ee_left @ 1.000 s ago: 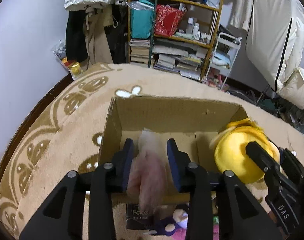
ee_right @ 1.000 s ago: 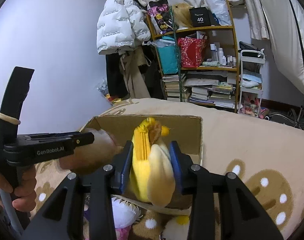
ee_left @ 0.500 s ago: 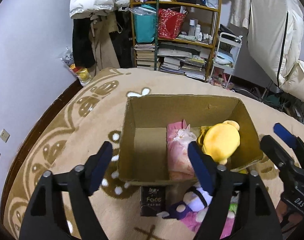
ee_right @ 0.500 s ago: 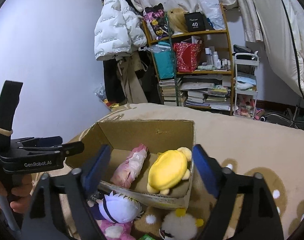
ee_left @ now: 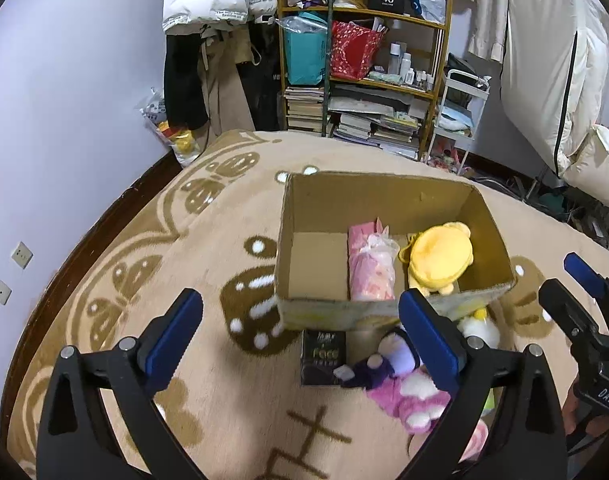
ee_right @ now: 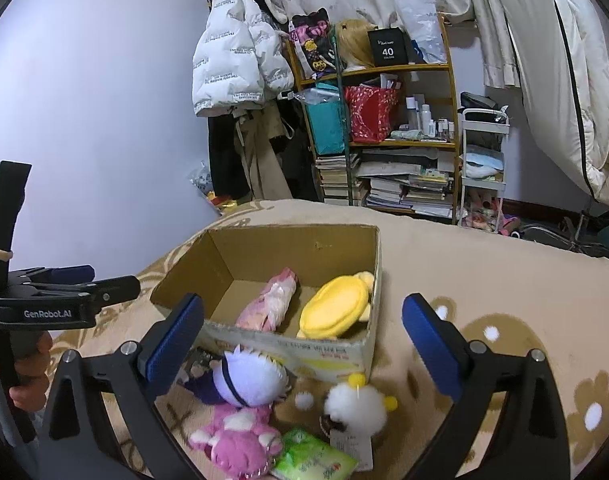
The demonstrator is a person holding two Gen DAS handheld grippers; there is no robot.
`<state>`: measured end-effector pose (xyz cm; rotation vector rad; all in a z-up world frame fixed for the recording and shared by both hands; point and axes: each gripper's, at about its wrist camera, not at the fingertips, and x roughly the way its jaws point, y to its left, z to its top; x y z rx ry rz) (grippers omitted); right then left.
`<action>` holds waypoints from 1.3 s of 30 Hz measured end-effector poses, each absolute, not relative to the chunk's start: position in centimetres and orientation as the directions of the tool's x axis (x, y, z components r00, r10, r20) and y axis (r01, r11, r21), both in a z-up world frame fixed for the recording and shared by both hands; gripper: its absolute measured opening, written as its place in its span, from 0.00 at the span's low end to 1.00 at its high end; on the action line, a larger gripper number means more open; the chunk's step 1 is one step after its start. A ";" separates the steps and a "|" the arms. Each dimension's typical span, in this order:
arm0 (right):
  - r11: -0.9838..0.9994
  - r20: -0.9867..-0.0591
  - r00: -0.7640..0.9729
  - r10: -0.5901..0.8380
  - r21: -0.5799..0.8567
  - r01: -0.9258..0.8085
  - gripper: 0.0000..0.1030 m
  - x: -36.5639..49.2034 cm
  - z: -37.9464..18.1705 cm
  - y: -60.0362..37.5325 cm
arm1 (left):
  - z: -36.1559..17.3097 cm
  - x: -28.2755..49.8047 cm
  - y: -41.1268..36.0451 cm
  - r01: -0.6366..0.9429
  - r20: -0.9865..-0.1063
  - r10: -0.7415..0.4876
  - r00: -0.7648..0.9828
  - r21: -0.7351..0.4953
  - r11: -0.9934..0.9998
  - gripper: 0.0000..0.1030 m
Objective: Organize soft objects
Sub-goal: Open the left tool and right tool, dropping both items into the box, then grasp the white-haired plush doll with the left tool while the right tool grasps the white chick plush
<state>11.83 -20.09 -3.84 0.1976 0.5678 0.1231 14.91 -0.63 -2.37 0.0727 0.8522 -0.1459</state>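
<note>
We hold both claws, left (ee_left: 300, 334) and right (ee_right: 302, 336), spread wide and empty short of the cardboard box (ee_left: 336, 196), where pink doll (ee_left: 371, 268) and yellow plush (ee_left: 440, 254) lie side by side, leaving room at 9 o'clock for the purple-haired plush (ee_right: 248, 376).

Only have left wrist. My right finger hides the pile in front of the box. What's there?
Observer: A lavender-haired doll lies in front of the cardboard box.
Operator: Anything besides the pink plush?
Observer: A white pompom plush with a paper tag lies to the right of the pink plush.
Operator: Non-plush items?
Observer: A green packet lies nearest the camera, beside the pink plush.
Operator: Right tongs free?
Observer: The right tongs are wide open, with nothing between the pads.
</note>
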 end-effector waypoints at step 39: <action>0.946 -0.697 0.696 0.174 0.314 0.077 0.99 11.9 -8.6 -23.1 | -7.7 13.5 -5.8 0.321 -0.829 -0.171 0.533 0.011 0.947 0.95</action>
